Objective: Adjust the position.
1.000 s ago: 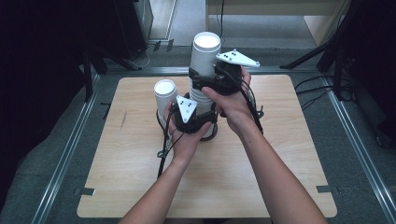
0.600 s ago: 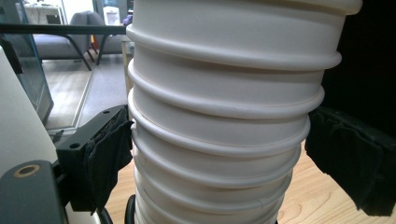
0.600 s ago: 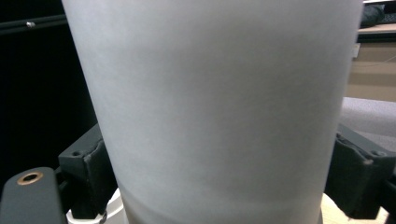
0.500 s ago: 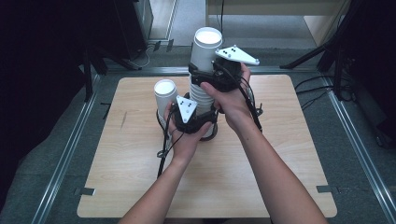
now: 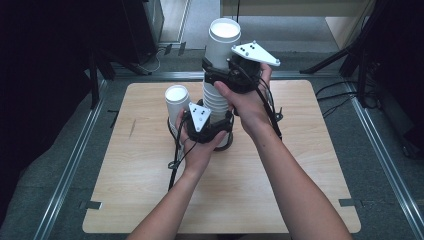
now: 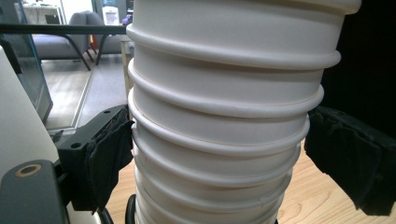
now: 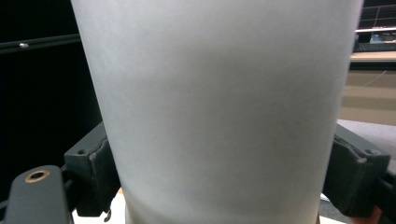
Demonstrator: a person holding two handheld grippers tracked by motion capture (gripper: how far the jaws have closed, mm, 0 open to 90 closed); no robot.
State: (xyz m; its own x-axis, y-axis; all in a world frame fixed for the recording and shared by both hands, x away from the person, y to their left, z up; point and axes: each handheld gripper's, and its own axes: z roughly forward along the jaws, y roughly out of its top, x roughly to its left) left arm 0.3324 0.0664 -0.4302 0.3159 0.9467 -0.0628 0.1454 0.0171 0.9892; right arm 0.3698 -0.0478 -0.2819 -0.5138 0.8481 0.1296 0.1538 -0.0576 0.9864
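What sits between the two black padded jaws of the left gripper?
The tall stack of white paper cups stands between the left gripper jaws in the left gripper view, both pads at its ribbed rims.

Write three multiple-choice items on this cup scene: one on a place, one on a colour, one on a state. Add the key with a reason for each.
1. Where does the single cup stand?
A. left of the cup stack
B. on top of the stack
C. off the table

2. What colour are the cups?
A. red
B. white
C. blue

3. How does the right gripper stand to the top cup?
A. far off, above it
B. jaws at its two sides
C. lying on the table

Key: 1 A, the high view shows it beside the left gripper; 2 B, all walls are white; 3 B, the right gripper view shows its pads on both sides, having just been closing.
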